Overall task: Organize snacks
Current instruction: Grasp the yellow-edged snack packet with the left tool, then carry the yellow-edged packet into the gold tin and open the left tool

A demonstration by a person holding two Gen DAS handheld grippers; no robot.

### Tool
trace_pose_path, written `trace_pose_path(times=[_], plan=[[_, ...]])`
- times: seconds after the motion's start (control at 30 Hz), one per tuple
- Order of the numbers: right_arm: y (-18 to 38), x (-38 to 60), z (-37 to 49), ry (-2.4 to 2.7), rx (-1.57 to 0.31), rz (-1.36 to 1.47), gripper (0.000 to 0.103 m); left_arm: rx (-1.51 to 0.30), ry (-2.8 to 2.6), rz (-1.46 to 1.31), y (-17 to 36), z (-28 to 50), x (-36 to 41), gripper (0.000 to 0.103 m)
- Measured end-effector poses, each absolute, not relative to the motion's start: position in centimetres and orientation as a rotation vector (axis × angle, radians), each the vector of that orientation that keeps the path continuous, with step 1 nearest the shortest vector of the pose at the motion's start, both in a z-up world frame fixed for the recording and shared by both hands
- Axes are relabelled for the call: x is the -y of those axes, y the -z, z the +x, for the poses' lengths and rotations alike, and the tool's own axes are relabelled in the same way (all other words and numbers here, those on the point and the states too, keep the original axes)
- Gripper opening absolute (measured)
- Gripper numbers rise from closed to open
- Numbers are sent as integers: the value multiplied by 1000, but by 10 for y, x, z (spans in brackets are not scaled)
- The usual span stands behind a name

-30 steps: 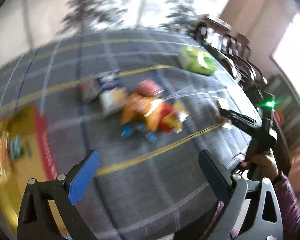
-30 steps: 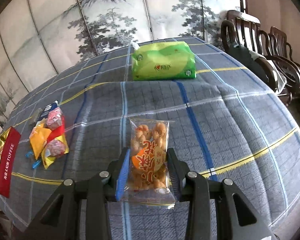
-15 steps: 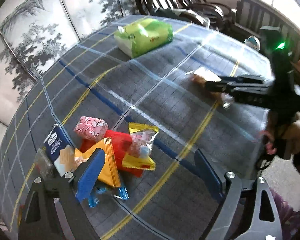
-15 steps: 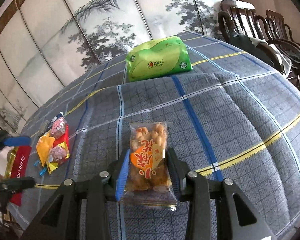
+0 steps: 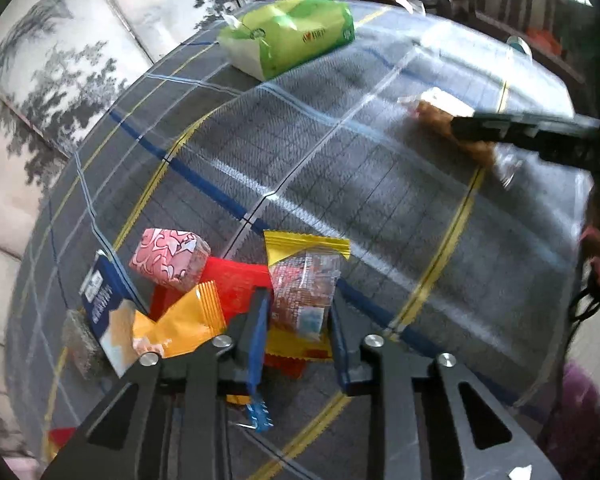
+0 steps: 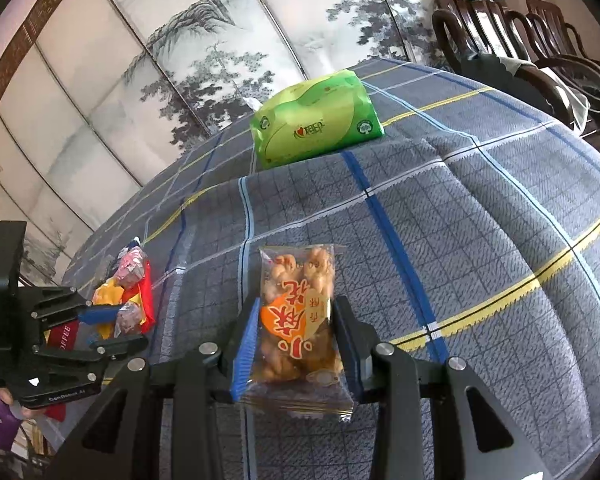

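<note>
My left gripper (image 5: 300, 316) is shut on a clear snack packet with yellow ends (image 5: 303, 288) at the right of a snack pile: a pink wrapped block (image 5: 168, 258), a red packet (image 5: 234, 284), an orange packet (image 5: 180, 328) and a blue-and-white packet (image 5: 104, 316). My right gripper (image 6: 294, 332) is shut on a clear bag of fried twists with an orange label (image 6: 298, 320), held just over the checked tablecloth (image 6: 480, 240). The left gripper (image 6: 100, 330) shows at the pile (image 6: 128, 296) in the right wrist view; the right gripper (image 5: 464, 132) and its bag (image 5: 440, 114) show in the left wrist view.
A green tissue pack (image 6: 316, 120) lies at the far side of the table and also shows in the left wrist view (image 5: 292, 36). A red toffee bag (image 6: 62, 334) lies at the left edge. Dark wooden chairs (image 6: 500, 28) stand beyond the table's right side.
My left gripper has swung down to the snack pile and shut on the yellow-ended clear packet. My right gripper has kept its hold on the fried-twist bag and barely moved.
</note>
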State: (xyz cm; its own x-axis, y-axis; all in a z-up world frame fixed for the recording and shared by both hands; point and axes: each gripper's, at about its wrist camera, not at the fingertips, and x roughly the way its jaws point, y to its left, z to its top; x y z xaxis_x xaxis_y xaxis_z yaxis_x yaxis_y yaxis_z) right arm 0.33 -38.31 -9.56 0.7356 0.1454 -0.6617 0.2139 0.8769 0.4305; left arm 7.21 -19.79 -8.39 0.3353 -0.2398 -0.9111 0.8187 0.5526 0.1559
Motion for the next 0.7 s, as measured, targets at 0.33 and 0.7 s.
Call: trace_pose_path(times=[0.33,0.7], plan=[[94,376,5,76,-766,425,37,-995,662,335,34,26,134,23],[78,340,-7,69,-752,367,37,-976,466,143,5,9,37,23]])
